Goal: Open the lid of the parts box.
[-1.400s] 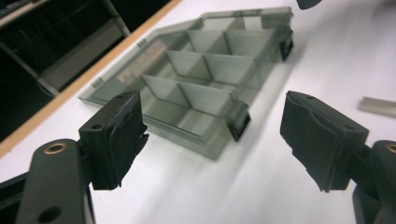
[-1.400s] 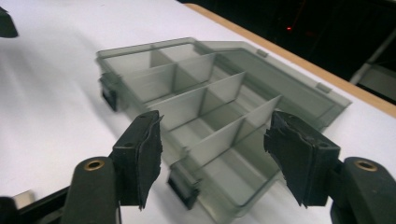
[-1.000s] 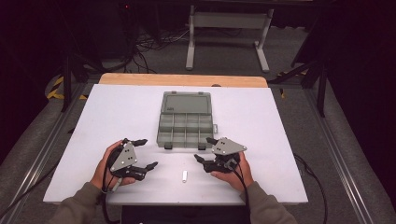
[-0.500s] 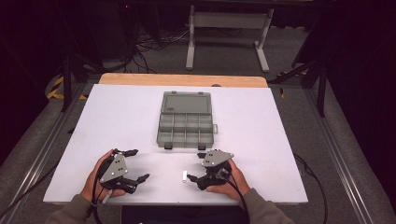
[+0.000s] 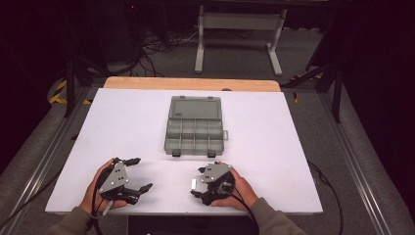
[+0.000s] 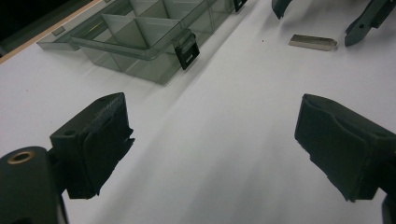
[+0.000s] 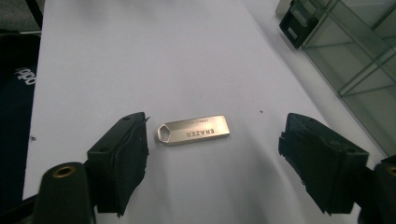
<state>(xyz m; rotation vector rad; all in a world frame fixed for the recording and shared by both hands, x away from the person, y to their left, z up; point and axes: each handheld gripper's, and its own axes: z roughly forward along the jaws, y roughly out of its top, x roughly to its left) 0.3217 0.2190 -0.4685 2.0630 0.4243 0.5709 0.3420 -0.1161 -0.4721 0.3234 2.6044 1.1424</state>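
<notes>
Item: metal USB stick (image 7: 194, 130), flat, silver-gold, marked "ERAZER", lying on the white table (image 5: 122, 127). In the right gripper view it sits centre frame, between the two black jaws, nearer the left-hand one and touching neither; its looped end points at that jaw. In the high view it is a small pale sliver (image 5: 194, 185) at lower centre.

Right gripper (image 7: 212, 158): lower centre-right of the high view, held in a hand; jaws wide apart and have just been closing a little, stick between them ungripped.

Left gripper (image 6: 212, 149): lower left of the high view, in the other hand; jaws spread wide over bare table, holding nothing.

Compartment box (image 5: 195, 127): clear grey plastic, lid open, black latches, centre of the high view, well apart from the stick.
</notes>
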